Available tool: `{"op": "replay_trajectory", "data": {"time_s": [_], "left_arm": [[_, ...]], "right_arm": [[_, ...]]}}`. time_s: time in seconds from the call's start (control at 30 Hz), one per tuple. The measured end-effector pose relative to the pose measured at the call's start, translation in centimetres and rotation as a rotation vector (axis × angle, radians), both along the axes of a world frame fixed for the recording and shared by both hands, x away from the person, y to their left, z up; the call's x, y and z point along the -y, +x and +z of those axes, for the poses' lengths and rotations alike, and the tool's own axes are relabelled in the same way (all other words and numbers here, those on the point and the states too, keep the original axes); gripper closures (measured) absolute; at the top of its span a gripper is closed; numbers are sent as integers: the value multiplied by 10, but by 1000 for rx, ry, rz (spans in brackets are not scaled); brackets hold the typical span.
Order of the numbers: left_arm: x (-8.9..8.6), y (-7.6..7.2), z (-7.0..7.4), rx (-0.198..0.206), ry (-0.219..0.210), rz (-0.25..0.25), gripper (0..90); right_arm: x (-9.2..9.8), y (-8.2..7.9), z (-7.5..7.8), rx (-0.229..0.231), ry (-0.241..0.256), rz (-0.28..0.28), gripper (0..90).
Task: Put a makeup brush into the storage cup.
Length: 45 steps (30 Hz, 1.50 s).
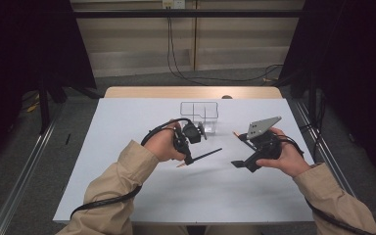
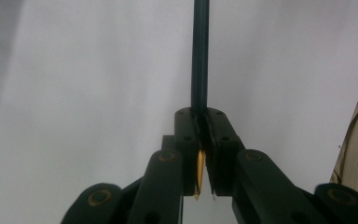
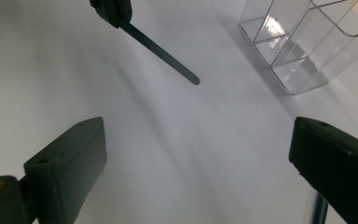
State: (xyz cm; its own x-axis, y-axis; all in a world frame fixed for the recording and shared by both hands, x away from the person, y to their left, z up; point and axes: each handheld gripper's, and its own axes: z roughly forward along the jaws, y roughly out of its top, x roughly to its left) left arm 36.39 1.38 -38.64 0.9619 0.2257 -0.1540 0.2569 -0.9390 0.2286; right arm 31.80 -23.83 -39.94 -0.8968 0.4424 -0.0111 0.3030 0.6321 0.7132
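A dark pencil (image 1: 206,155) is clamped in my left gripper (image 1: 188,158), a little above the white table at its middle. In the left gripper view the pencil's shaft (image 2: 199,56) runs straight ahead from the shut left gripper (image 2: 201,117), and its sharpened wooden tip points back toward the camera. My right gripper (image 1: 240,151) is held to the right of the pencil's blunt end, jaws wide apart with nothing between them. From the right gripper (image 3: 198,154) I see the pencil (image 3: 161,51) at upper left and a clear compartment box (image 3: 293,42) at upper right.
The clear divided box (image 1: 199,117) stands at the back middle of the white table top (image 1: 127,186), just beyond my left hand. A thin dark stick (image 3: 319,211) shows under the right jaw. Floor rails run along both sides of the table.
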Motion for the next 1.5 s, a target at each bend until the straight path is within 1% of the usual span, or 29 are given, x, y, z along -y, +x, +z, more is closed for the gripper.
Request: {"op": "replay_trajectory", "data": {"time_s": [0.03, 0.13, 0.17, 0.2, 0.27, 0.3, 0.47, 0.57, 0.63, 0.67, 0.73, 0.77, 0.8, 0.83, 0.9, 0.93, 1.03, 1.1, 1.2, 1.27, 1.33, 1.4, 1.43, 1.47, 1.5], "left_arm": [[0, 0, 0, 1, 7, -6, 845], [1, 0, 0, 0, 8, -13, 845], [2, 0, 0, -7, 6, -10, 845], [2, 0, -1, -9, -1, -3, 845], [3, 0, -1, -8, 8, -20, 845], [4, -1, -1, -7, 10, -16, 845], [7, 0, 1, -7, 7, -26, 845], [8, -1, 0, -9, 2, -19, 845], [9, -1, 0, -4, 9, -30, 845], [10, -1, 0, -6, 9, -30, 845], [11, -1, -1, -12, 9, -34, 845], [12, -1, -1, -10, 8, -36, 845], [12, -1, -1, -12, 1, -32, 845], [13, -1, -1, -9, 11, -39, 845], [15, -1, -1, -15, 3, -38, 845], [15, -1, -1, -15, 3, -38, 845], [18, -2, -1, -12, 7, -52, 845], [19, -2, -1, -11, 1, -50, 845], [19, -2, -1, -15, -1, -51, 845], [20, -1, -1, -11, 3, -54, 845], [20, -1, -2, -10, 3, -54, 845], [20, -1, -2, -10, 3, -57, 845], [20, -1, -2, -10, 3, -57, 845], [20, -1, -2, -15, 1, -63, 845], [21, -1, -2, -14, -6, -60, 845]], "right_arm": [[-1, 1, 0, 3, -7, 3, 40], [-4, 5, 2, 5, -23, 14, 55], [-4, 6, 3, 8, -26, 21, 62], [-5, 8, 4, 7, -29, 30, 72], [-5, 11, 5, 1, -33, 42, 90], [-6, 12, 5, -2, -37, 46, 101], [-12, 16, 4, -18, -56, 83, 142], [-16, 17, 6, -19, -59, 101, 180], [-17, 17, 6, -17, -59, 106, 191], [-18, 18, 6, -22, -62, 107, 195], [-20, 20, 6, -18, -78, 129, 226], [-21, 20, 6, -19, -82, 135, 235], [-22, 20, 6, -14, -85, 140, 262], [-23, 20, 6, -14, -85, 152, 299], [-25, 20, 6, -18, -98, 170, 304], [-26, 20, 6, -10, -106, 176, 308], [-29, 20, 6, -10, -118, 187, 325], [-30, 20, 6, -6, -119, 196, 334], [-32, 20, 6, -12, -123, 197, 333], [-33, 20, 6, -10, -118, 202, 342], [-35, 19, 7, -19, -121, 211, 366], [-37, 19, 7, -15, -131, 224, 413], [-37, 19, 7, -15, -131, 224, 413], [-39, 18, 7, -15, -148, 228, 445], [-40, 18, 7, -12, -155, 232, 460]]}}
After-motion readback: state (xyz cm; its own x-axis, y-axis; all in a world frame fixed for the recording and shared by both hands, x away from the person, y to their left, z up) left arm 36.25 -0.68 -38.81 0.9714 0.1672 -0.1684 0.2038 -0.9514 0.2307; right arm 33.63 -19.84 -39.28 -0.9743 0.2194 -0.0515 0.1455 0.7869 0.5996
